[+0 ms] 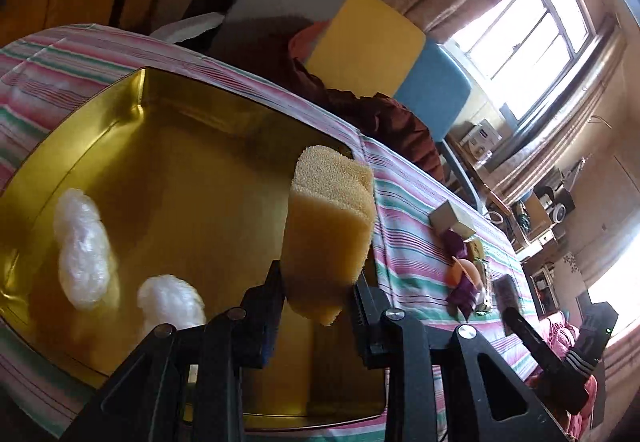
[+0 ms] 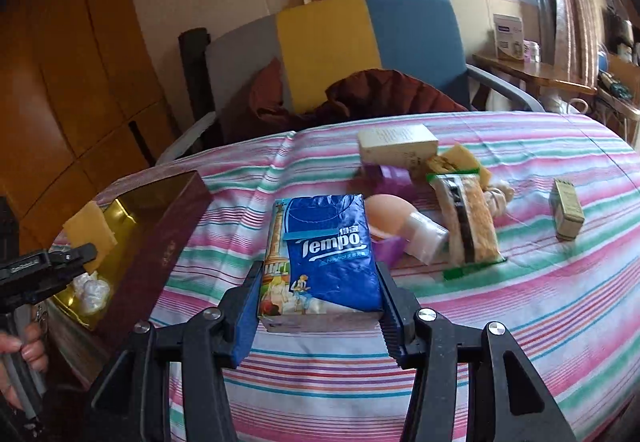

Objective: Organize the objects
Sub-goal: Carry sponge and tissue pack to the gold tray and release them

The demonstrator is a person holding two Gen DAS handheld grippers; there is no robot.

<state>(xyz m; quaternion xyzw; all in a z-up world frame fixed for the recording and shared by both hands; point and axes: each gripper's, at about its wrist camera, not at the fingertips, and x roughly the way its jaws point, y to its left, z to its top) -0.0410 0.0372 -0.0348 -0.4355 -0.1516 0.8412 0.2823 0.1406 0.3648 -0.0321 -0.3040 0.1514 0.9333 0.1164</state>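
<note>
At far left, the left tongs (image 1: 320,306) clamp a yellow sponge (image 1: 330,226) above an open gold-lined tin (image 1: 168,146), where two white plastic wads (image 1: 84,246) lie on its floor. A hand (image 2: 24,354) grips that tool's handle. At centre, the right tongs (image 2: 318,306) squeeze a blue Tempo tissue pack (image 2: 324,254) held over the striped cloth (image 2: 520,322) covering the bench. To the right, still on the cloth, sit a cream box (image 2: 396,144), a peach sponge (image 2: 386,216), a wrapped scouring pad (image 2: 468,222) and a small tin (image 2: 566,214), apart from the rest.
</note>
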